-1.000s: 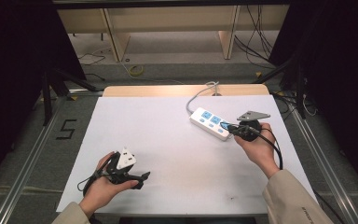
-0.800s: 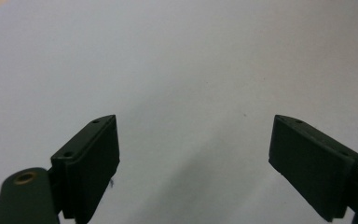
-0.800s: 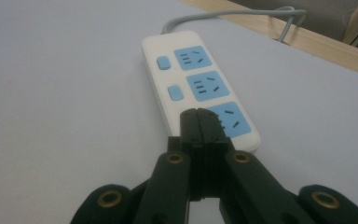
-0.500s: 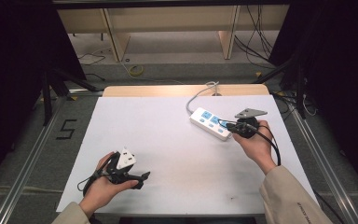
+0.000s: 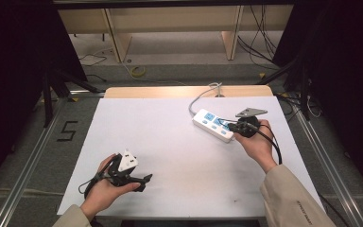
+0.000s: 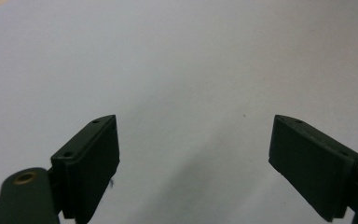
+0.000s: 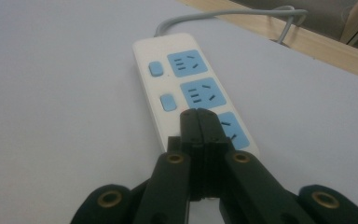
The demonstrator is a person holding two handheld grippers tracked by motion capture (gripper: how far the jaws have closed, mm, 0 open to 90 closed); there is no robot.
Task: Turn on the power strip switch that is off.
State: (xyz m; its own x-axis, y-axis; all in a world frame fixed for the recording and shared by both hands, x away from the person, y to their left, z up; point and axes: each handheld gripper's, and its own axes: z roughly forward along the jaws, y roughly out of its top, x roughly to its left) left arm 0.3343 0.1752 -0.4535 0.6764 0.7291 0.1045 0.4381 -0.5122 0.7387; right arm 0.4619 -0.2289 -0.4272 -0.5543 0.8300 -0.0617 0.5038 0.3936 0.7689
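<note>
Counter (image 5: 170,142) bare white apart from a power strip (image 5: 212,125) far right, its grey cord (image 5: 201,94) trailing off the far edge. Right gripper (image 7: 199,122), jaws pressed together and empty, over the strip's near end. Left gripper (image 5: 142,181) near left, jaws wide apart, empty.

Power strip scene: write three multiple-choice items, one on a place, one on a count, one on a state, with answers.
1. The power strip lies:
A. near the right hand
B. near the left hand
C. on the floor

2. Blue socket panels on it:
A. one
B. three
C. five

3. The right claw is:
A. wide open
B. shut
C. gripping the cable

Answers:
1 A, in the high view it lies beside the right hand.
2 B, the right gripper view shows three.
3 B, its jaws meet, nothing between them, tips over the strip.
</note>
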